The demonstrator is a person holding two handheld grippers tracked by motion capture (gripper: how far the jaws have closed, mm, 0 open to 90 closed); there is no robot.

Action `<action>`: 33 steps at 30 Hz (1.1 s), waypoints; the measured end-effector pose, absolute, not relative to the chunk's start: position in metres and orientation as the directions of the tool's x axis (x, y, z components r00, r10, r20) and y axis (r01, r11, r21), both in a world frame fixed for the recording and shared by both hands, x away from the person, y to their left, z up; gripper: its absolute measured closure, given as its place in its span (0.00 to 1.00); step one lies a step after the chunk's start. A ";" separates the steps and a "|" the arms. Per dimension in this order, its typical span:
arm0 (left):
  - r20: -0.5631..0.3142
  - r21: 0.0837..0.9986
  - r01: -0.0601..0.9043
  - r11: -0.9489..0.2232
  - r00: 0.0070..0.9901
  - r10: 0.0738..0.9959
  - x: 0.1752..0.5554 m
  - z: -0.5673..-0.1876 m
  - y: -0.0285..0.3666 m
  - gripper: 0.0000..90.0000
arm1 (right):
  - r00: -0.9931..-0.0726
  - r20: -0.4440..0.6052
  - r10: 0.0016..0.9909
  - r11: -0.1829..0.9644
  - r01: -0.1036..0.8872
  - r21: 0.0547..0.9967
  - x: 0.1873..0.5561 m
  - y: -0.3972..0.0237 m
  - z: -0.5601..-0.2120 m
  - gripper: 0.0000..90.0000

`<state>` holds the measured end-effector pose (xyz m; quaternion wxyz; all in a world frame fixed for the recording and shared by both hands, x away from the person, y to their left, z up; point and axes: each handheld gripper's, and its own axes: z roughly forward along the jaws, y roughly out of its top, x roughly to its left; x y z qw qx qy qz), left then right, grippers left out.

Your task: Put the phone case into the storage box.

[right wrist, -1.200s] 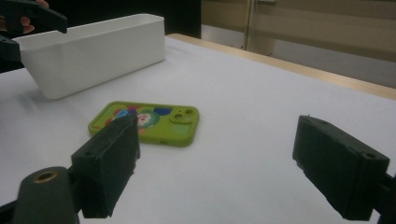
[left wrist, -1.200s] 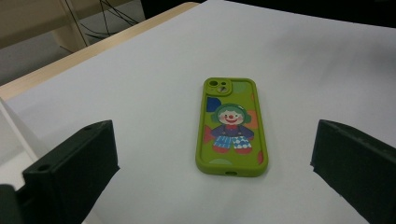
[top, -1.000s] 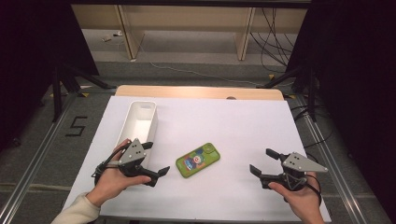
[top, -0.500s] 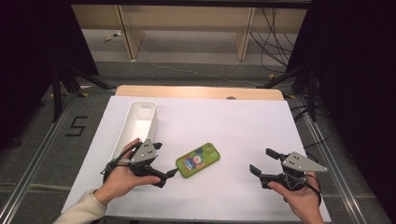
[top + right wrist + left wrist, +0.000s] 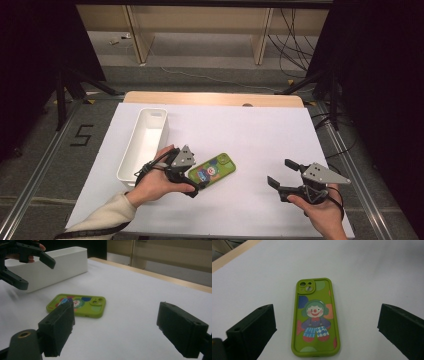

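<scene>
A green phone case [image 5: 213,169] with a clown picture lies flat on the white table sheet, camera cutout up. In the left gripper view the case [image 5: 315,317] sits lengthwise between the two wide-apart jaws, touching neither. My left gripper [image 5: 195,175] is open at the case's left end, its own view centred here [image 5: 326,308]. My right gripper [image 5: 281,172] is open over bare sheet to the right, well apart from the case. The right gripper view [image 5: 116,315] looks across at the case [image 5: 80,304] and the left gripper [image 5: 38,275].
A long white bin [image 5: 145,142] stands on the left of the sheet, just behind the left hand, and shows as a white wall [image 5: 57,265] in the right gripper view. A wooden table edge [image 5: 210,97] runs along the back.
The left gripper has moved right and forward to the phone case, which now lies between its open jaws. The right gripper has stayed put.
</scene>
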<state>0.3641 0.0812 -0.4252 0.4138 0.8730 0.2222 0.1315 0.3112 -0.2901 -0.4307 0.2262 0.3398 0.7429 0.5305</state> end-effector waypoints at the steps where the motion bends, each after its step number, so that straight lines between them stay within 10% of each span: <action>1: 0.045 0.778 0.281 -0.562 0.867 0.496 0.366 -0.427 0.079 0.01 | -0.667 0.025 0.744 0.206 0.265 0.942 0.311 -0.290 -0.431 0.18; 33: 0.046 0.716 0.309 -0.626 0.874 0.484 0.409 -0.456 0.017 0.01 | -0.668 0.022 0.743 0.210 0.265 0.941 0.312 -0.290 -0.431 0.18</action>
